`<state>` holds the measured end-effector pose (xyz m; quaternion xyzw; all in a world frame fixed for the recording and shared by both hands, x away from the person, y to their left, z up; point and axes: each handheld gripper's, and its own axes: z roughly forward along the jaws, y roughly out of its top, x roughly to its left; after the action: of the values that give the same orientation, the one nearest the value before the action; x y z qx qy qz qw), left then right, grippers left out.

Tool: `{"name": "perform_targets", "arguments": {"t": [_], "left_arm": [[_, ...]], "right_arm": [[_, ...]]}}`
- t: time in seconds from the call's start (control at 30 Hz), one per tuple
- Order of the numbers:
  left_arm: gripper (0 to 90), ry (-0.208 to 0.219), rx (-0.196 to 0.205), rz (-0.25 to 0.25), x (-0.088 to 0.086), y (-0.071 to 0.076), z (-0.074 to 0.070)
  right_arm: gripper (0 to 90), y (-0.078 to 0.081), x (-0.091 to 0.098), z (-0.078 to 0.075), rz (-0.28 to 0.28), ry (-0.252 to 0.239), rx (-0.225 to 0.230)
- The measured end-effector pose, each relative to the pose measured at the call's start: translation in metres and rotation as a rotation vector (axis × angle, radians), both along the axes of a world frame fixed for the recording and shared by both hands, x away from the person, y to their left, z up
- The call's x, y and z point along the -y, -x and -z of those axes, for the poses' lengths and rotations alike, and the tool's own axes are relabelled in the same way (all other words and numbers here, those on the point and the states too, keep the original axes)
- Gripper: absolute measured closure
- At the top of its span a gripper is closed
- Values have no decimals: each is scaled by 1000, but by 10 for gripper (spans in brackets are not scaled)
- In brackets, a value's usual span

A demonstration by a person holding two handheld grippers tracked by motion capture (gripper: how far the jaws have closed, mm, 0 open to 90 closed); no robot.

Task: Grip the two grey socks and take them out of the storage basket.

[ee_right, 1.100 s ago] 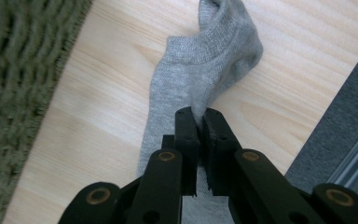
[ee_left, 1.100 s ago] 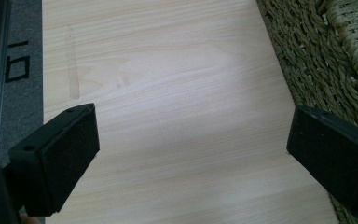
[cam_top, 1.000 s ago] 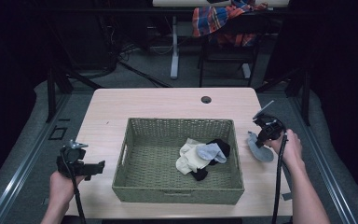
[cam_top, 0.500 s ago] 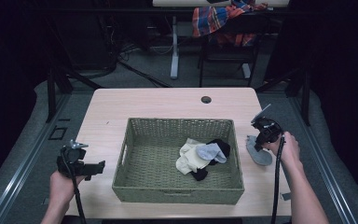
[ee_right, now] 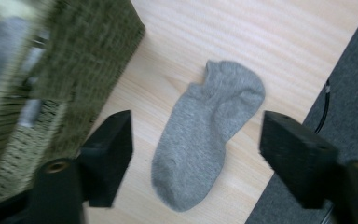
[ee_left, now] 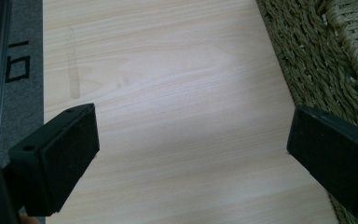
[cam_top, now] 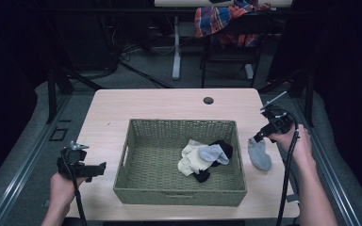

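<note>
A grey ankle sock (ee_right: 209,135) lies flat on the wooden table (cam_top: 169,106), just right of the woven basket (cam_top: 179,190); in the high view the grey sock (cam_top: 259,154) sits beside the basket's right wall. My right gripper (ee_right: 198,135) hovers above it; its jaws have just been opening and stand wide, with the sock below them and untouched. In the high view the right gripper (cam_top: 256,138) points down and left at the sock's top end. My left gripper (cam_top: 99,167) is held off the table's left front corner, and in its own view the left gripper (ee_left: 191,144) is open over bare wood.
Inside the basket lie a cream sock (cam_top: 192,161), a pale blue-grey sock (cam_top: 211,153) and a black sock (cam_top: 224,147). The basket's wall (ee_left: 321,60) is close on the left gripper's right. A round hole (cam_top: 208,100) marks the table's far side. A chair with plaid cloth (cam_top: 226,21) stands behind.
My right gripper has opened, let go of the grey sock and risen a little; the sock now lies flat on the table. The left gripper has stayed put.
</note>
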<state>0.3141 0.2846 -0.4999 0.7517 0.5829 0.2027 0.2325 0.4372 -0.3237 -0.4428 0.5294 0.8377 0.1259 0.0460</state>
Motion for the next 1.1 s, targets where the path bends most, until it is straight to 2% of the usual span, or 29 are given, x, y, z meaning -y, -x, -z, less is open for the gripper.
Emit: {"name": "perform_targets", "arguments": {"t": [0.03, 0.13, 0.27, 0.33, 0.4, 0.5, 0.53, 0.57, 0.63, 0.8, 1.0, 1.03, 1.1], "left_arm": [[24, 1, -2, 1, 0, 0, 0], [24, 1, 1, 0, 0, 0, 0], [24, 1, 0, 0, 0, 0, 0], [24, 2, 0, -2, 0, 0, 0], [24, 2, 0, -1, 0, 0, 0], [24, 2, -1, -1, 0, 0, 1], [24, 3, -1, -1, 0, 0, 1], [24, 3, -2, -2, 0, 0, 1], [23, 2, -2, 0, 0, 0, 0], [24, 3, -3, -1, -1, 0, 0], [23, 4, 0, -6, -1, 0, 1], [24, 4, -3, -4, -1, 0, 1], [24, 4, -3, -4, -1, 1, 0]], "right_arm": [[171, 2, -1, -4, 1, 2, 8], [123, 7, -7, -18, -9, 6, 33], [59, 9, -13, -25, -30, 10, 36], [48, 11, -18, -29, -45, 15, 47], [0, 15, -27, -35, -70, 13, 56], [0, 16, -32, -40, -102, 19, 54], [0, 19, -36, -40, -89, -7, 81], [0, 21, -43, -46, -119, 4, 80], [0, 22, -47, -48, -134, 13, 83], [0, 27, -70, -53, -204, -7, 99], [0, 30, -91, -52, -246, -36, 102], [0, 30, -100, -51, -278, -37, 94], [0, 31, -106, -48, -278, -49, 100]]}}
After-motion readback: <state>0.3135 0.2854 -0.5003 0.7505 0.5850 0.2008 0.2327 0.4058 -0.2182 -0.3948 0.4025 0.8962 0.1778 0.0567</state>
